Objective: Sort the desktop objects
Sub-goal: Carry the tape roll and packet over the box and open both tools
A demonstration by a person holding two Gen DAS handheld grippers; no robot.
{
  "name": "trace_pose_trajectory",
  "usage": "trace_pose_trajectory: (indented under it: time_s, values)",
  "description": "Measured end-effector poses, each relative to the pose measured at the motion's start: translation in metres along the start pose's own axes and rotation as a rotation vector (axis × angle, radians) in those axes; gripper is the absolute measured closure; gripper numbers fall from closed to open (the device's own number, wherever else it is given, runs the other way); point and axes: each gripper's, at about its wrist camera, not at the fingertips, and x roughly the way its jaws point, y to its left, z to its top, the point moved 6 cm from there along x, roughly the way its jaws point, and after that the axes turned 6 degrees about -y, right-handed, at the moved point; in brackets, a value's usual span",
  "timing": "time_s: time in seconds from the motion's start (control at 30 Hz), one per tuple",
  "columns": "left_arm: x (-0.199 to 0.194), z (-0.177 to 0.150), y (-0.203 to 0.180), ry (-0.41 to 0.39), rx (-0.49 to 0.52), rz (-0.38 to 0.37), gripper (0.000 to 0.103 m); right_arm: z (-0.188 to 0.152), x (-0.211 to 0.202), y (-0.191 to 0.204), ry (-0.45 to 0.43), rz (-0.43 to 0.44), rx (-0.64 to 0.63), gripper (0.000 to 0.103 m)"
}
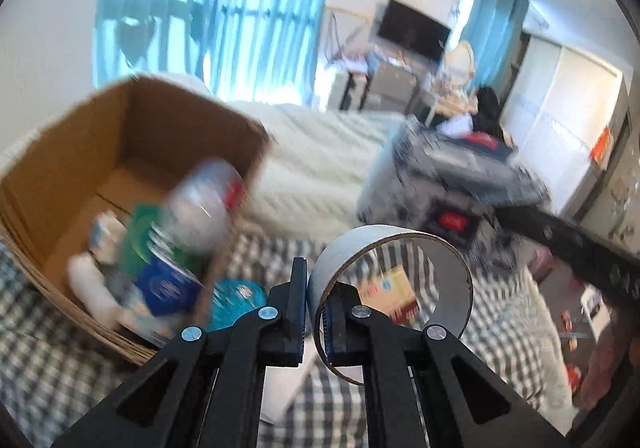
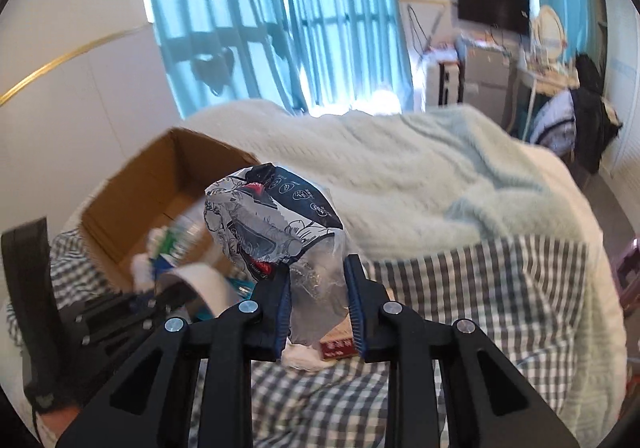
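My left gripper [image 1: 316, 312] is shut on the wall of a tape roll [image 1: 394, 288], one finger outside and one inside the ring, held above the checked bedsheet. A cardboard box [image 1: 132, 152] stands to its left; it holds a clear plastic bottle [image 1: 204, 204], a blue pack [image 1: 164, 284] and other blurred items. My right gripper [image 2: 318, 308] is shut on a crumpled black-and-white plastic bag [image 2: 272, 216], held in the air right of the box [image 2: 160, 184]. The bag also shows in the left wrist view [image 1: 452, 176]. The left gripper and tape roll show in the right wrist view [image 2: 200, 280].
A checked sheet [image 2: 480, 288] and a fluffy pale blanket [image 2: 420, 176] cover the bed. A small yellow-red carton [image 1: 388, 292] lies on the sheet behind the tape roll. A teal round object [image 1: 236, 300] lies by the box's near corner. Furniture stands at the far wall.
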Motion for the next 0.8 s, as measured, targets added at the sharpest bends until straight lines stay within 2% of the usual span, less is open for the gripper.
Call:
trace_pose_trajectory:
  time_s: [0.13, 0.27, 0.4, 0.63, 0.67, 0.77, 0.8]
  values:
    - [-0.019, 0.032, 0.035, -0.054, -0.009, 0.053, 0.096, 0.02, -0.008, 0.036, -0.031, 0.043, -0.039, 0.079]
    - [-0.025, 0.055, 0.082, -0.081, -0.031, 0.134, 0.096, 0.03, 0.02, 0.076, -0.009, 0.088, -0.065, 0.079]
    - [-0.021, 0.061, 0.134, -0.093, -0.073, 0.202, 0.096, 0.028, 0.065, 0.115, 0.04, 0.139, -0.077, 0.078]
    - [0.007, 0.051, 0.181, -0.069, -0.111, 0.244, 0.096, 0.019, 0.142, 0.155, 0.109, 0.191, -0.08, 0.077]
    - [0.012, 0.048, 0.185, -0.063, -0.114, 0.243, 0.096, 0.017, 0.15, 0.157, 0.112, 0.194, -0.073, 0.074]
    - [0.019, 0.039, 0.188, -0.041, -0.109, 0.25, 0.091, 0.017, 0.159, 0.158, 0.1, 0.185, -0.062, 0.036]
    - [0.021, 0.037, 0.189, -0.027, -0.11, 0.255, 0.08, 0.017, 0.155, 0.156, 0.084, 0.176, -0.057, 0.032]
